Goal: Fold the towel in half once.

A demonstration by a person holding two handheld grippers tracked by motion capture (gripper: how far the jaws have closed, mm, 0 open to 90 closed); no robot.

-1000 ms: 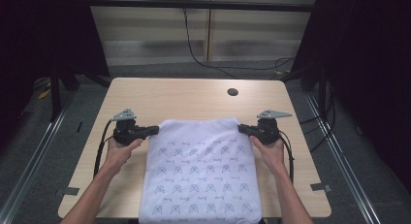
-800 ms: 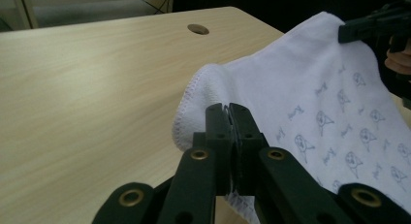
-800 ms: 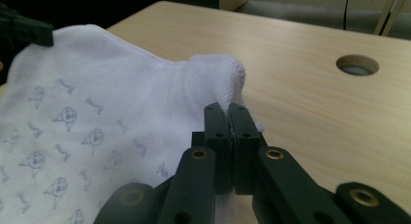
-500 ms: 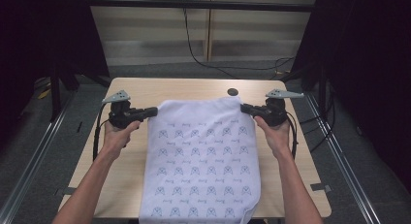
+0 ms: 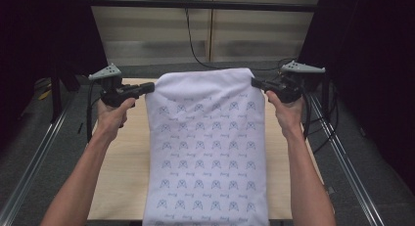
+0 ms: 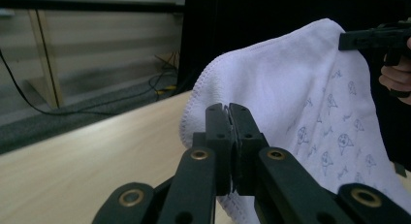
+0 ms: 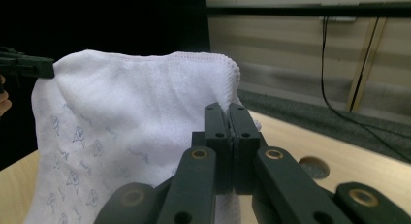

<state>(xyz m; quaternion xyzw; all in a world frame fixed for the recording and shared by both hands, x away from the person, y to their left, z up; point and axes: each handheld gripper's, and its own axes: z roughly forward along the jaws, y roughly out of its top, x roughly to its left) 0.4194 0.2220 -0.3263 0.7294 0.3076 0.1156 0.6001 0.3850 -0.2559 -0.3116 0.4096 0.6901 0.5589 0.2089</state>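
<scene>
High view, left to right: dark curtain and grey floor with a metal rail, then the left gripper (image 5: 147, 87) clamped on one top corner of the white printed towel (image 5: 208, 152), which hangs taut above the pale wooden table (image 5: 125, 157). The right gripper (image 5: 255, 82) pinches the other corner. Behind, a black cable (image 5: 193, 45) hangs down the beige panelled wall (image 5: 147, 30).

Both hands are higher than a second ago: the left gripper (image 5: 149, 87) and the right gripper (image 5: 255, 82) now sit well above the bench (image 5: 122, 162). The far edge of the patterned white towel (image 5: 208, 147) rises with them, so the cloth hangs stretched between them instead of lying flat.
</scene>
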